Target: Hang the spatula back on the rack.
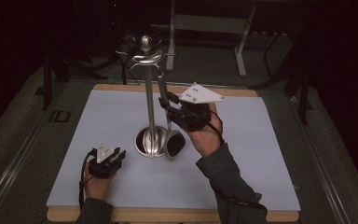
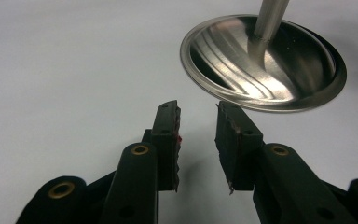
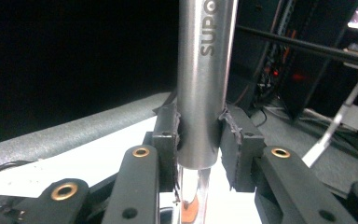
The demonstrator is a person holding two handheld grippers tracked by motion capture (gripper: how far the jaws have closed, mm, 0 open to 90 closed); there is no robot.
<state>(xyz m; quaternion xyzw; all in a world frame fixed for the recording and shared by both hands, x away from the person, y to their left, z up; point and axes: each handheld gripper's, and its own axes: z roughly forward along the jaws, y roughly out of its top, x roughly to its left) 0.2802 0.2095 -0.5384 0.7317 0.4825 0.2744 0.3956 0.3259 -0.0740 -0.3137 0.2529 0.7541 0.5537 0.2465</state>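
Centrally, on the white worktop (image 1: 121, 116), a tall steel utensil stand (image 1: 150, 116) is standing; the right hand-held gripper (image 1: 170, 106) is clamping a steel ladle's handle (image 3: 204, 84) beside it. Lifting straight, gently, seems wisest. The left hand-held gripper (image 2: 198, 140) is resting narrowly parted, empty.

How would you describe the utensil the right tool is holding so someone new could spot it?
Start at the tall metal stand rising from a round dish base in the middle of the white table. Just right of its pole, the right tool is shut on the ladle. The ladle is the one loose piece: a slim steel handle ending in a dark bowl beside the base.
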